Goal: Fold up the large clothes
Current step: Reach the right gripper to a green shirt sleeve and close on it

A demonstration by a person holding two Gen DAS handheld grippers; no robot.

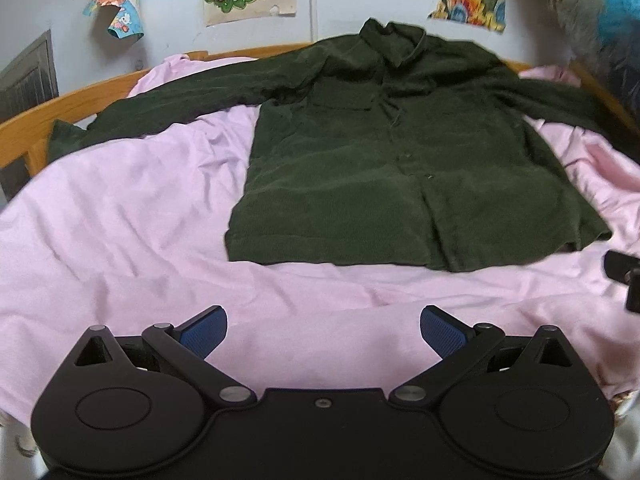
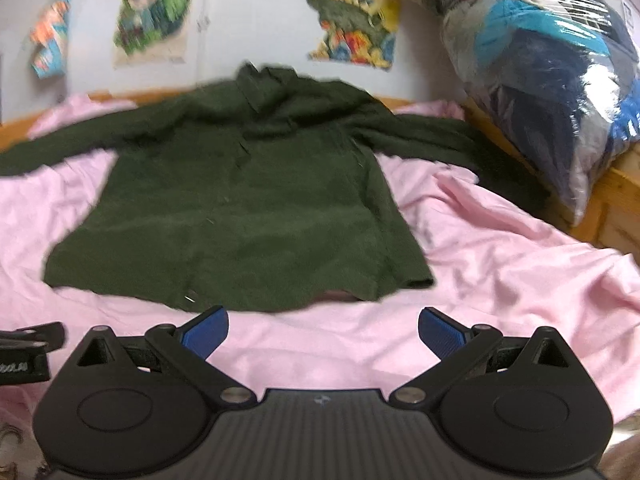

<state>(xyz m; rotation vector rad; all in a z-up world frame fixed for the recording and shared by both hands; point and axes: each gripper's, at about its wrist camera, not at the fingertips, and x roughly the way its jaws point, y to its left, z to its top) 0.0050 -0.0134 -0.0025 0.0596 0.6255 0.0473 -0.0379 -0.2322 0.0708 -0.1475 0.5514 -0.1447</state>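
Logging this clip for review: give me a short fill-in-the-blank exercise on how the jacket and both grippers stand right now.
1. The dark green jacket lies spread flat on a ____ sheet.
2. Both the left gripper and the right gripper have their jaws ____.
3. Both sleeves of the jacket lie ____, not folded in.
4. The clear bag of clothes sits to the jacket's ____ in the right wrist view.

Missing words: pink; open; spread out; right

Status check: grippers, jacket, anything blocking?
Left gripper open, empty. Right gripper open, empty. Green jacket flat on pink sheet, sleeves spread, unfolded. Plastic-wrapped bundle at bed edge, off the jacket.
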